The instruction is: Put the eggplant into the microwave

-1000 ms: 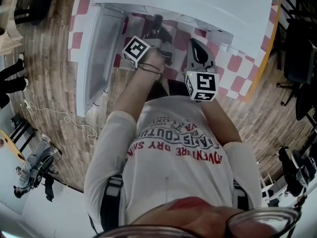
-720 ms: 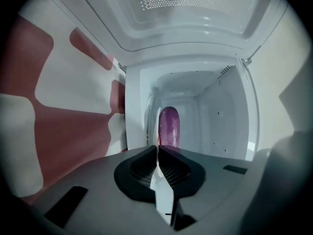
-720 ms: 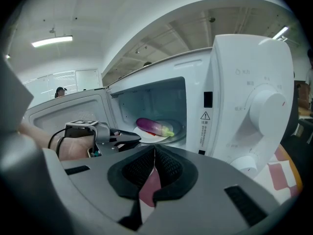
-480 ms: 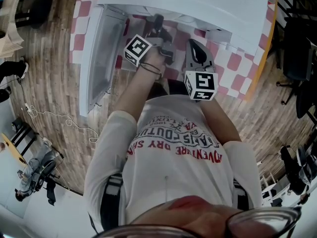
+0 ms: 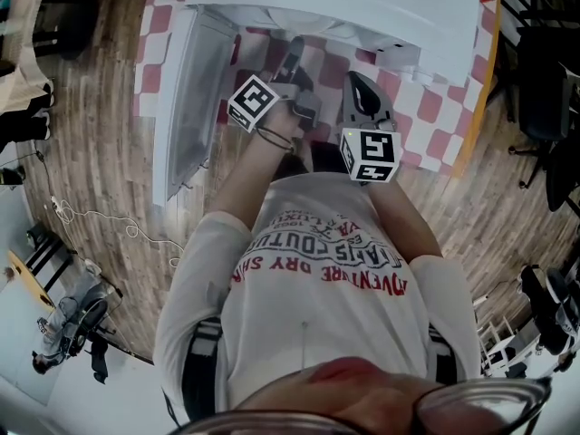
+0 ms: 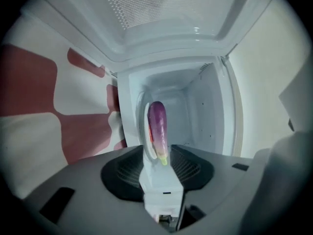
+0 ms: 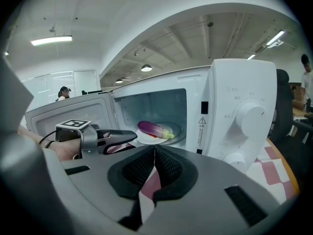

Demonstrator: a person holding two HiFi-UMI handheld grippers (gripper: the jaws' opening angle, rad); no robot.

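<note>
The head view shows the microwave [image 5: 362, 7] only from above, with its door [image 5: 186, 107] swung out at the left and its inside hidden. The right gripper view looks into the cavity, where the eggplant [image 7: 155, 129] lies on a white plate [image 7: 146, 140]. The left gripper view shows the same eggplant closer, purple with a green end. The left claw [image 7: 129, 140] is at the cavity mouth, jaws wide and opening, the eggplant just ahead, pads off it. The right claw [image 7: 154, 153] sits back over the checked worktop [image 5: 426, 116], jaws together, holding nothing.
</note>
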